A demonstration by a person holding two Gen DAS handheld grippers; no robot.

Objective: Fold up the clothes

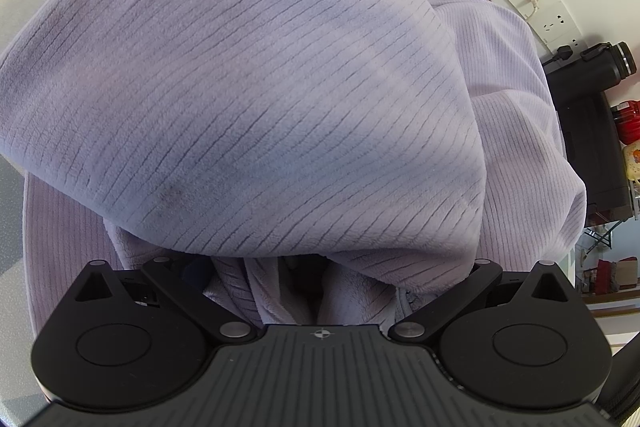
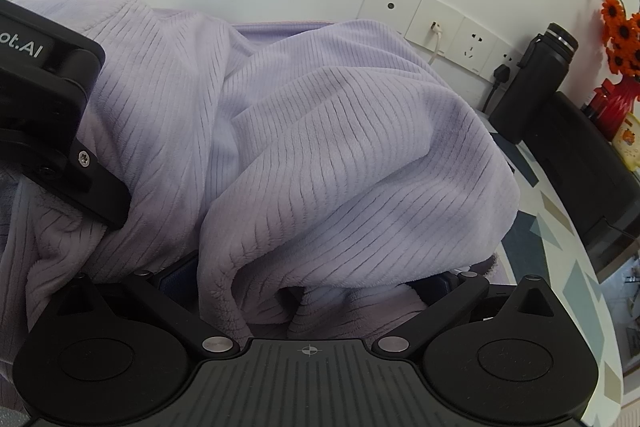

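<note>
From your left wrist camera, a soft lilac ribbed fleece garment point(image 1: 256, 83) fills almost everything and drapes over your left gripper point(image 1: 304, 267). Its fingers are hidden, so you cannot tell if they hold cloth.

From your right wrist camera, the same fleece is heaped over your right gripper point(image 2: 304, 287) too. Again you cannot tell. A tall black flask point(image 2: 532, 83) stands by the white wall sockets point(image 2: 448, 31).
</note>
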